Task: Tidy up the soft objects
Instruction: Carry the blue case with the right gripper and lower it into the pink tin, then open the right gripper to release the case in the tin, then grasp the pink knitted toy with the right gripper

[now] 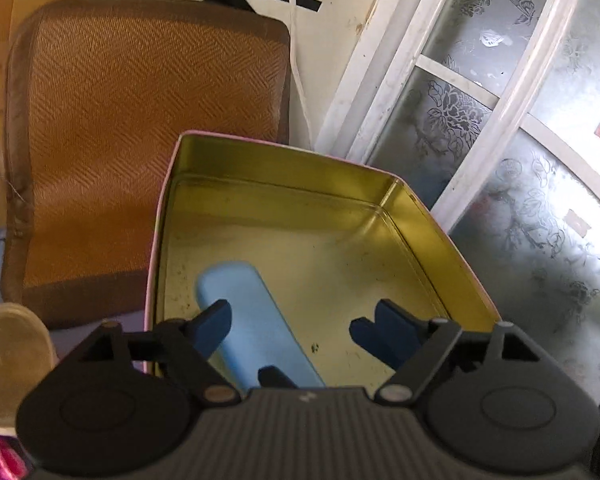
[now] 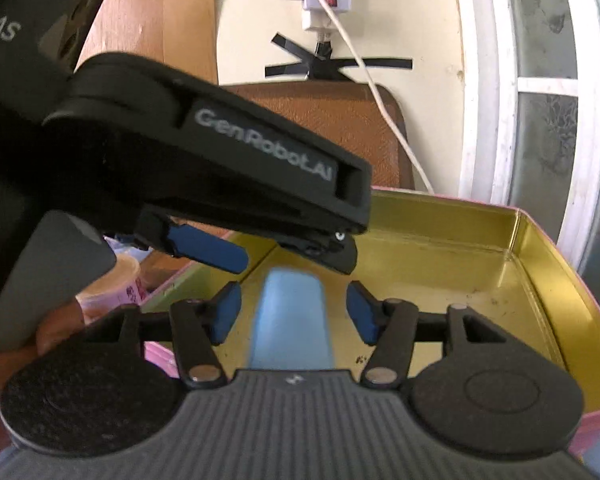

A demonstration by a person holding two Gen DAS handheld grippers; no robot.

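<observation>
Both my left gripper (image 1: 292, 330) and right gripper (image 2: 294, 314) gape apart over the blue foam block (image 1: 256, 320) lying in the gold tin (image 1: 380, 188).

Daylight comes through the frosted window (image 1: 500, 128) on the right, bright enough to wash out its white frame. The gold tin (image 1: 300, 216) throws glare off its inner walls. Both views bend strongly at the edges, with dark corners. The blue pad (image 2: 292, 320) and the near left gripper (image 2: 236, 248) look soft and smeared.
</observation>
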